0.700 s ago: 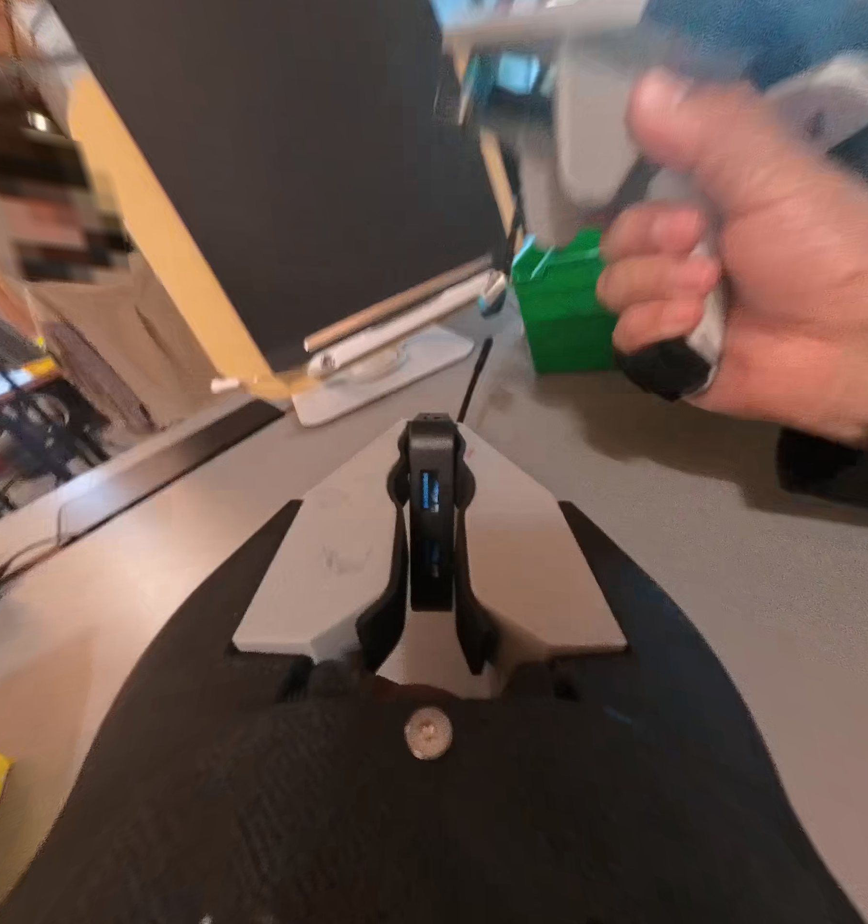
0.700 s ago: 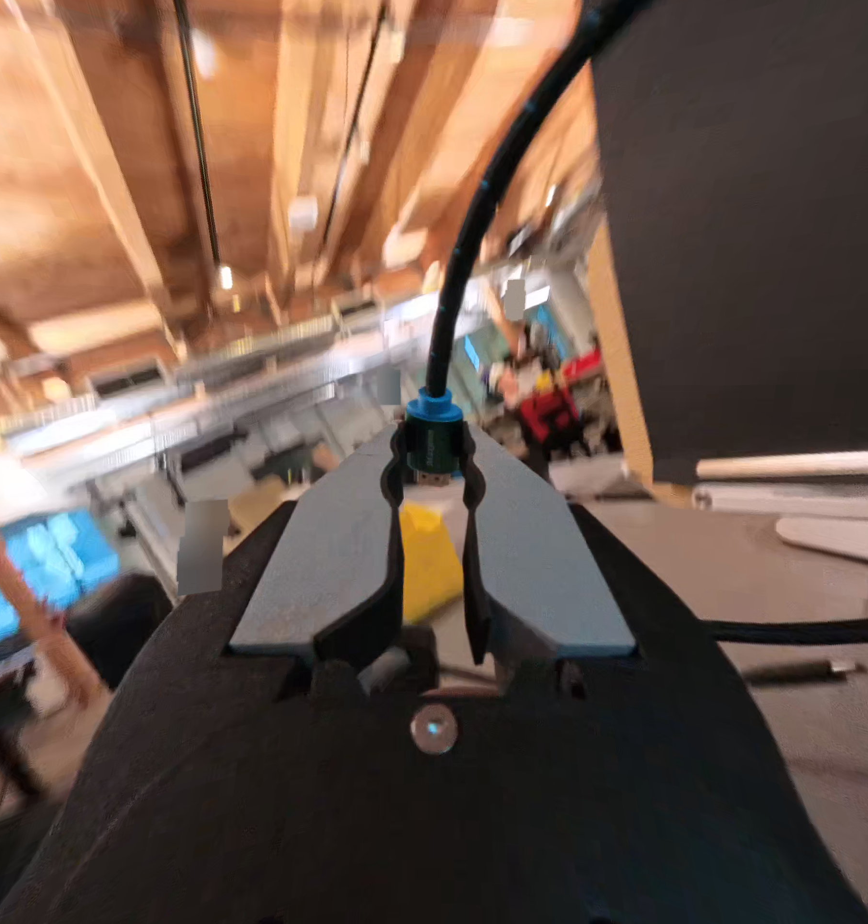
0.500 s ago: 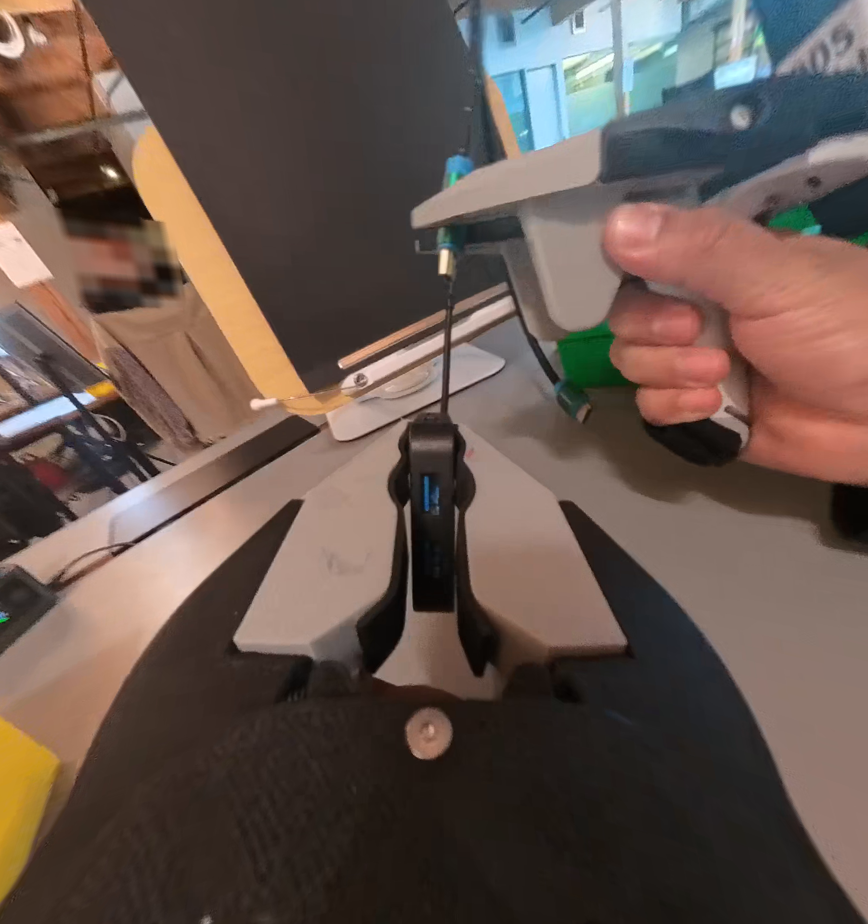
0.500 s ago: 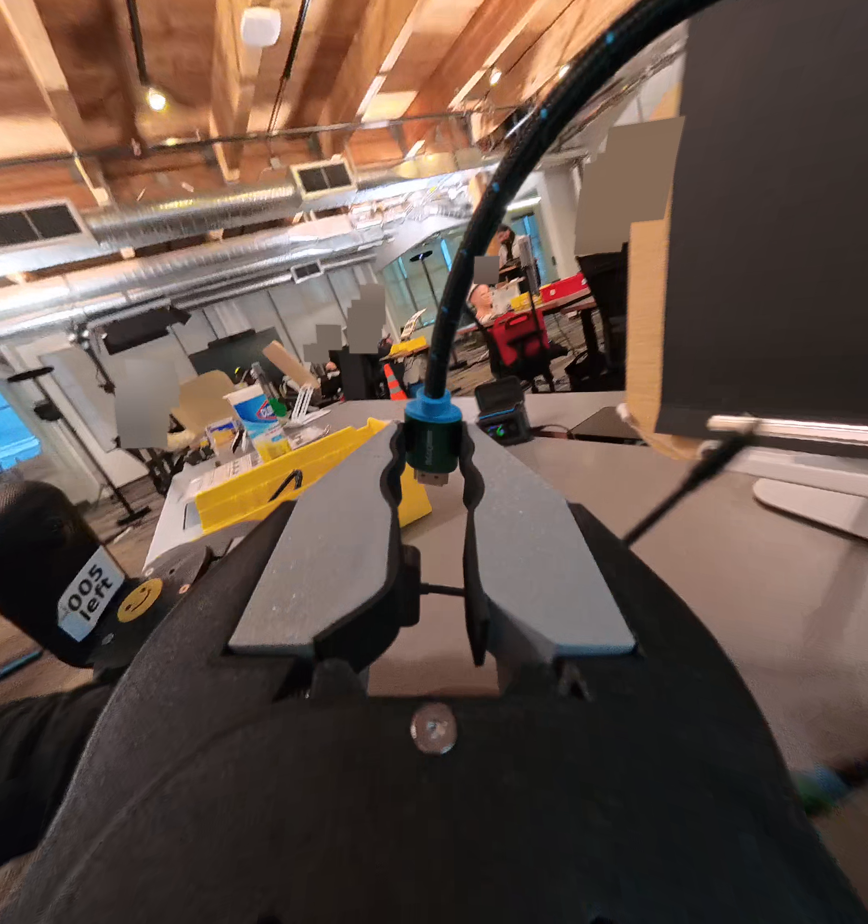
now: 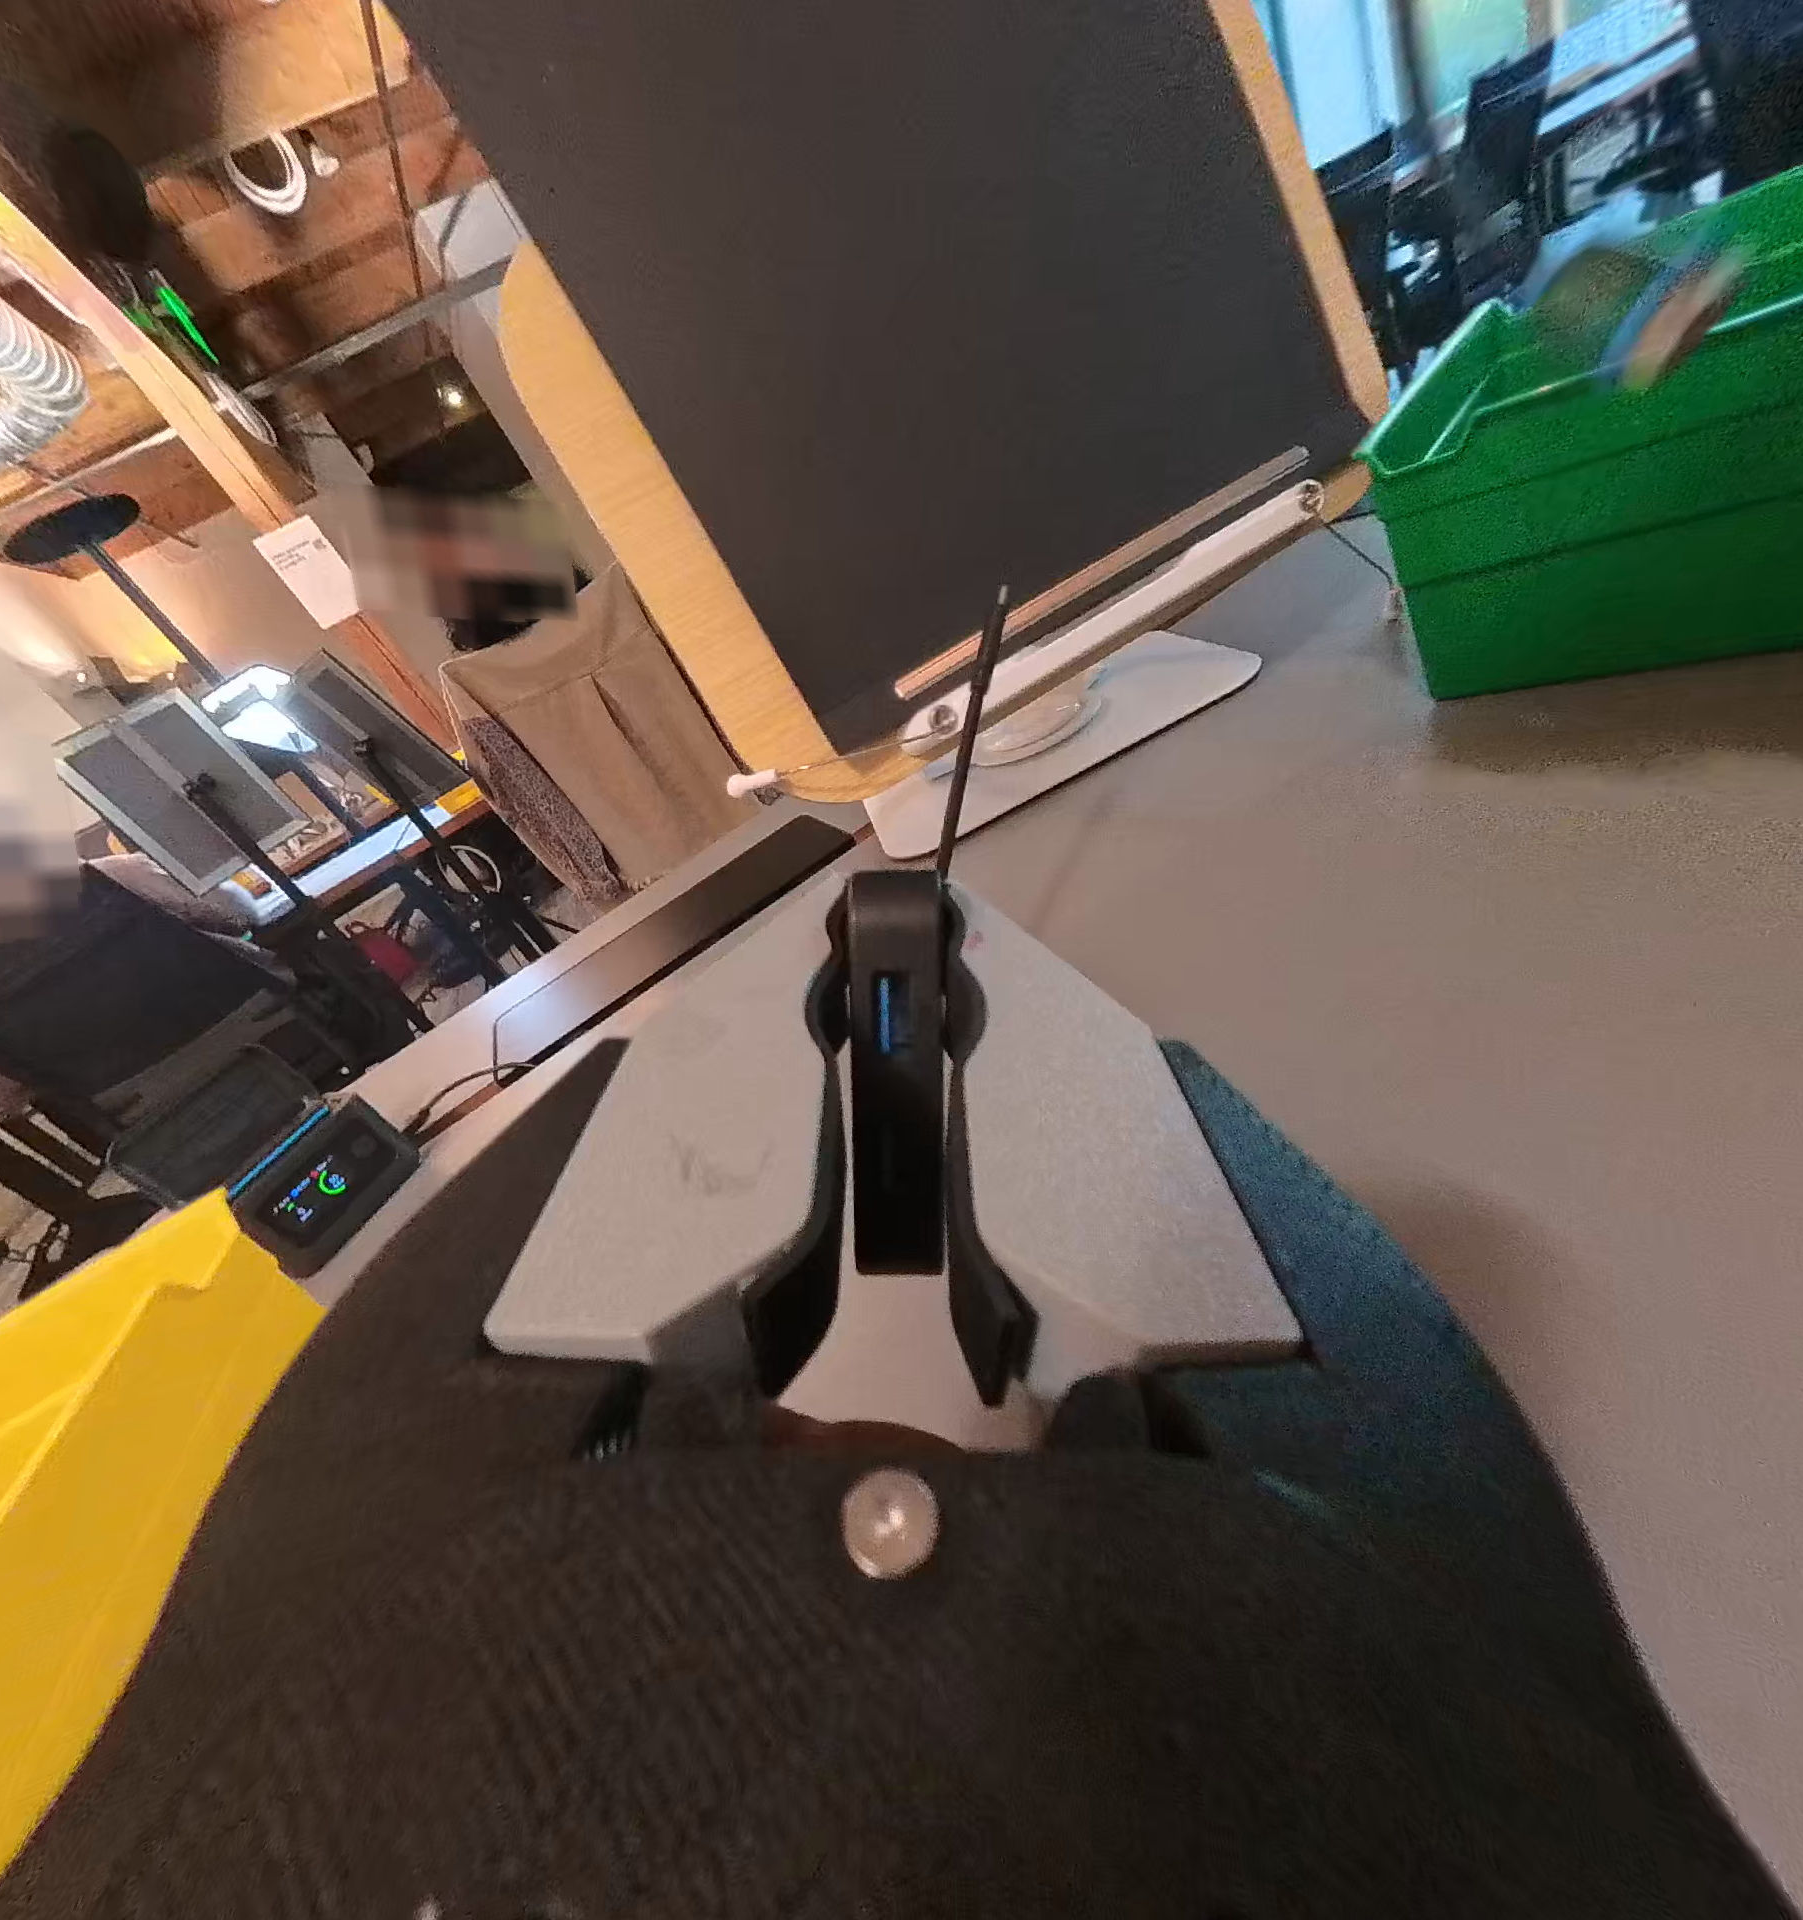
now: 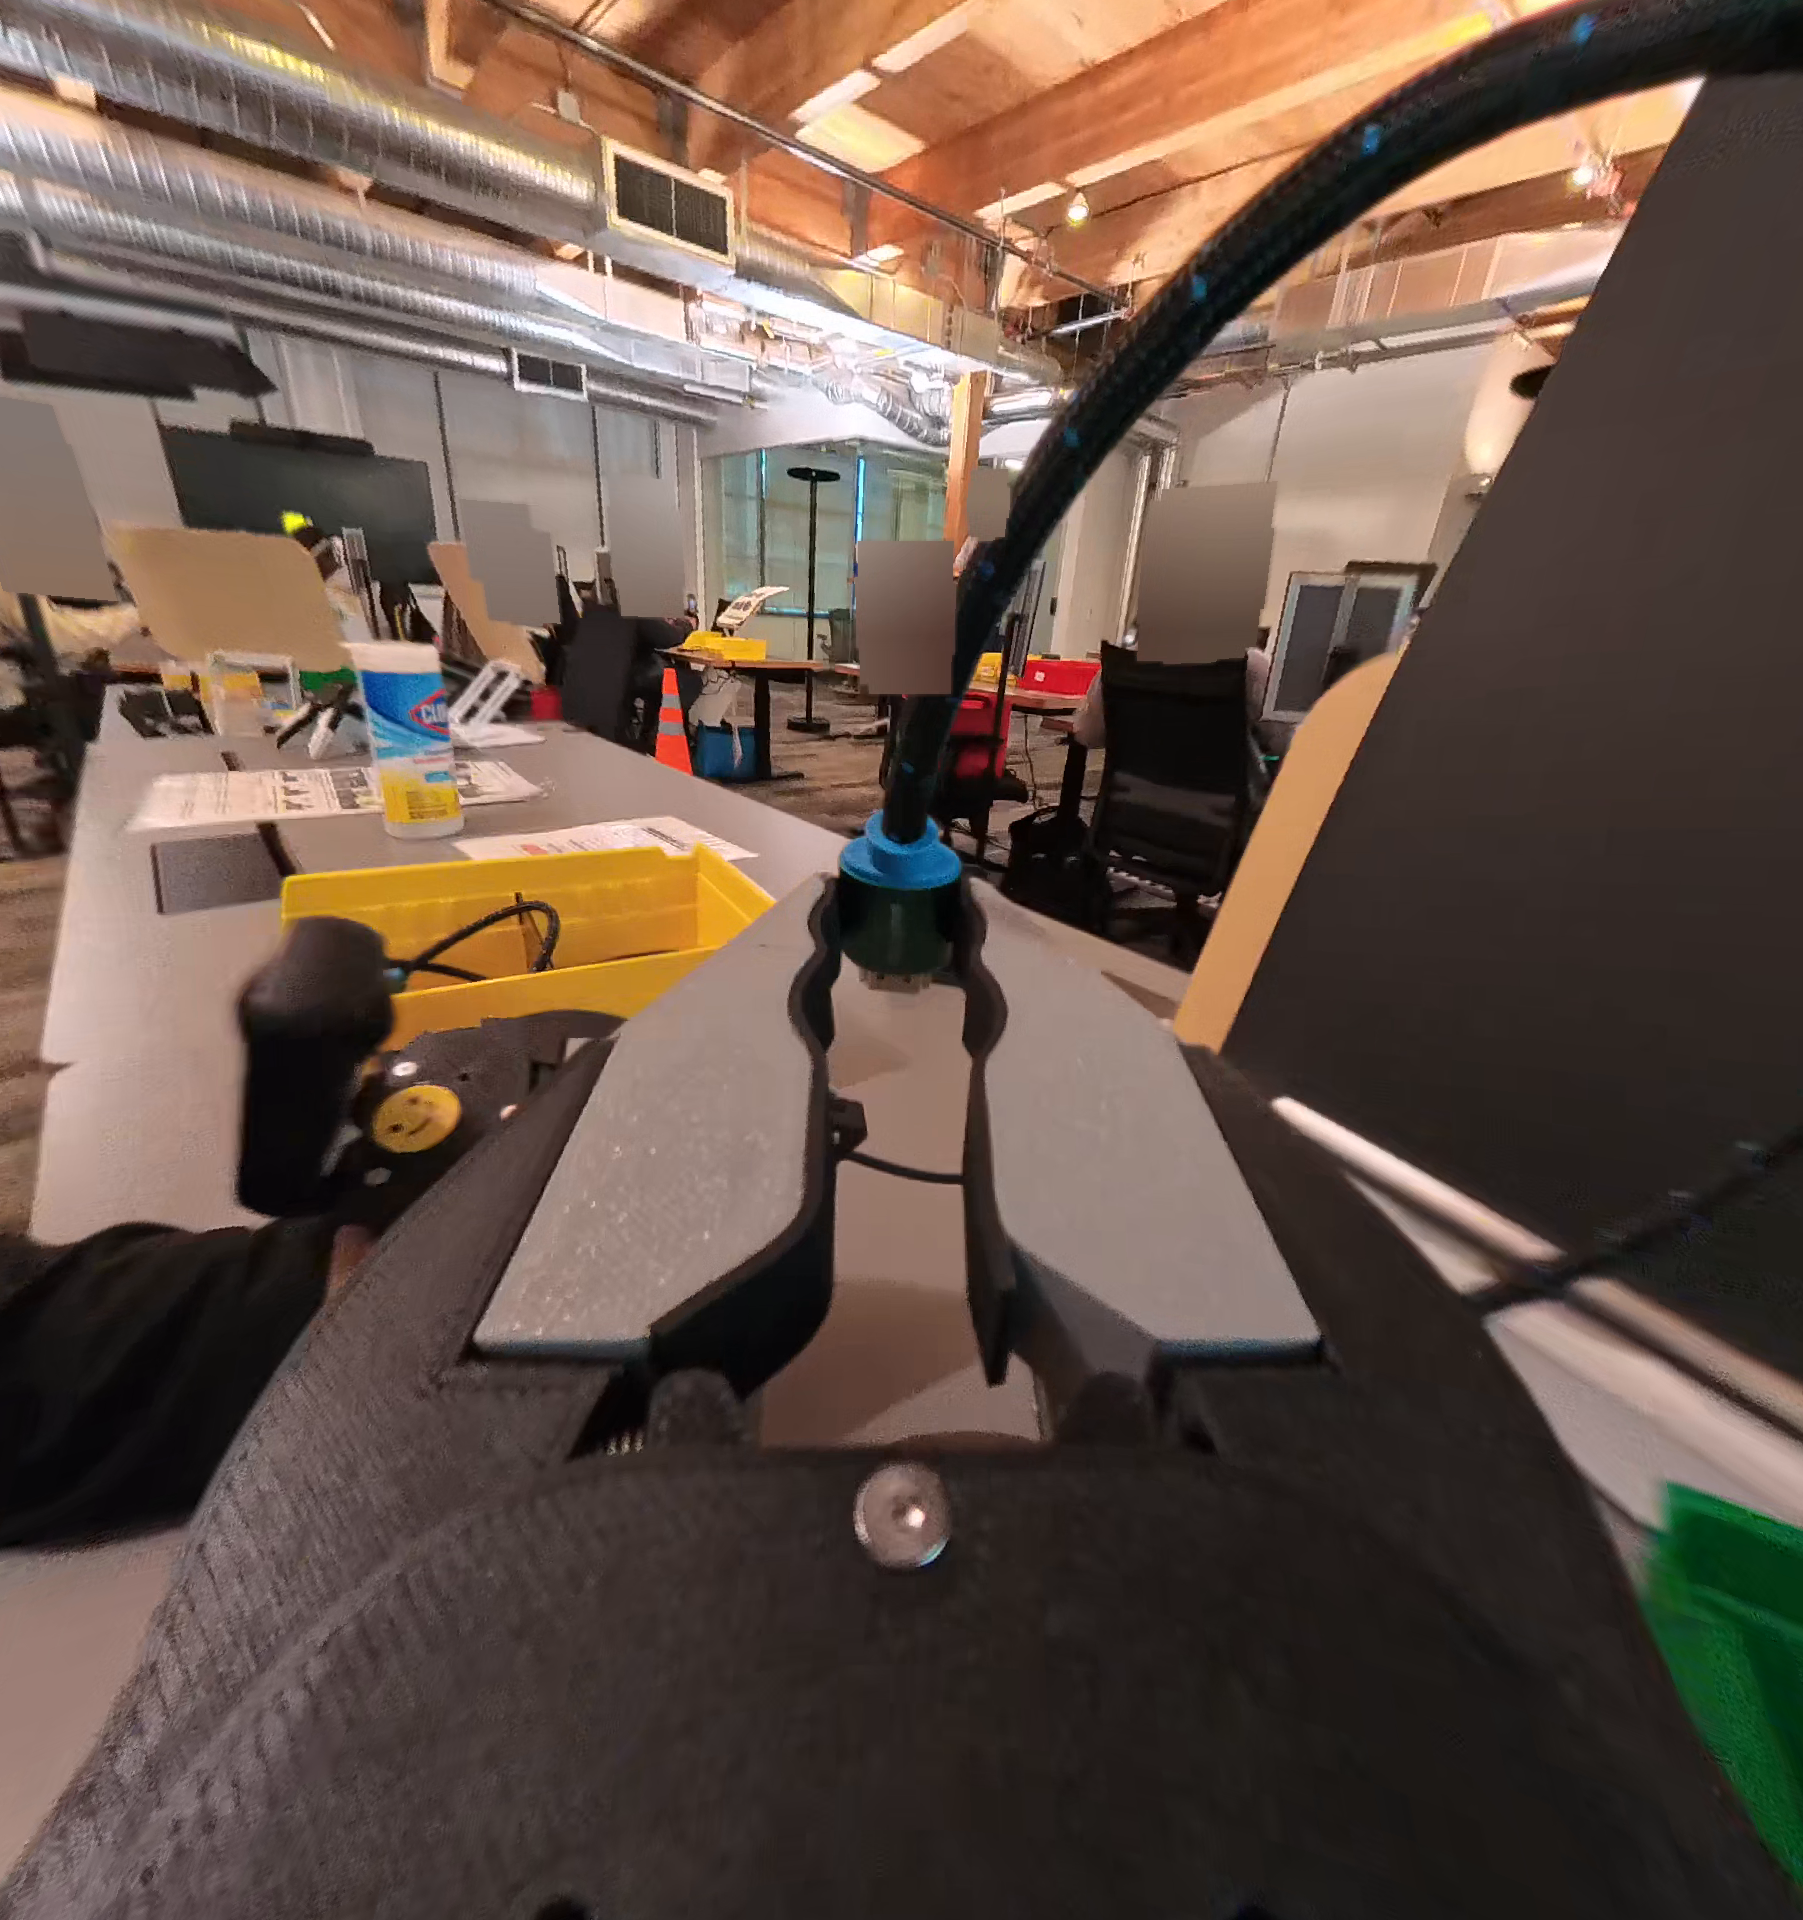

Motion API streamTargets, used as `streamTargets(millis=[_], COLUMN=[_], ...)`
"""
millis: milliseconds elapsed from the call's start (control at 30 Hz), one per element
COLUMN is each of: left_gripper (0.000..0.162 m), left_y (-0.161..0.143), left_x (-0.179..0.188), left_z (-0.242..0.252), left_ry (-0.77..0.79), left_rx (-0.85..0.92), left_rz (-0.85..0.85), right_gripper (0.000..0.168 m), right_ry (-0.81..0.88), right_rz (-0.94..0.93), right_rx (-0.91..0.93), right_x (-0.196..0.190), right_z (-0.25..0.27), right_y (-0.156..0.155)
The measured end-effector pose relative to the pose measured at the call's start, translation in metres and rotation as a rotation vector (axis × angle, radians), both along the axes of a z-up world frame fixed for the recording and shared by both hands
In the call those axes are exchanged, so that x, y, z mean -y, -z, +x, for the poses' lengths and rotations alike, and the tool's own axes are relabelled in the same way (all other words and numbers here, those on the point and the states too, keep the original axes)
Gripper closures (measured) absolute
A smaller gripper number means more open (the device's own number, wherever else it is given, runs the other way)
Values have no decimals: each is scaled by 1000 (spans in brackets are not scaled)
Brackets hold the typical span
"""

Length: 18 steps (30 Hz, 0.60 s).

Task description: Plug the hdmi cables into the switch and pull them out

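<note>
My left gripper (image 5: 895,935) is shut on the black HDMI switch (image 5: 895,1091), held edge-on above the grey table, a blue port facing up. A thin black lead (image 5: 970,727) rises from the switch's far end. My right gripper (image 6: 897,935) is shut on the HDMI cable's plug (image 6: 892,914), which has a blue collar and metal tip pointing back toward the camera. Its braided black cable (image 6: 1136,343) arcs up and right. The left gripper's handle (image 6: 310,1060) and a dark sleeve show at lower left in the right wrist view. Plug and switch are apart.
A large dark panel on a white base (image 5: 1063,717) stands behind. A green bin (image 5: 1624,520) sits at right, a yellow bin (image 5: 66,1455) at left, also in the right wrist view (image 6: 585,914). A small device with a lit screen (image 5: 315,1195) lies at the table edge. My hands' fingertips stand some 20 cm from each other.
The right gripper and the hand holding it have left the left wrist view. Both views have swung, and the right gripper has dropped lower and turned toward the left gripper. Both grips are unchanged.
</note>
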<state>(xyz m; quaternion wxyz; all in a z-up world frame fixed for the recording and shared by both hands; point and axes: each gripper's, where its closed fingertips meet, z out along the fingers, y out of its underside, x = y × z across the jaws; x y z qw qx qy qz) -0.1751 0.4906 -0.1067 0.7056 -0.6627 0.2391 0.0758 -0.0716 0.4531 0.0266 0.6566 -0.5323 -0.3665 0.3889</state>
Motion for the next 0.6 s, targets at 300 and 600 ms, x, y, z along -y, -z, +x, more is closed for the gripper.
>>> streamTargets(millis=[300,600], left_gripper=[151,150], left_y=[-4,2], left_x=[2,5], left_z=[5,11], left_ry=[12,9], left_rx=[14,-65], left_rz=[1,12], right_gripper=[151,150], right_ry=[358,444], right_rz=[-101,-772], right_rx=[440,1029], right_x=[-10,-33], right_z=[171,283], right_y=[-47,137])
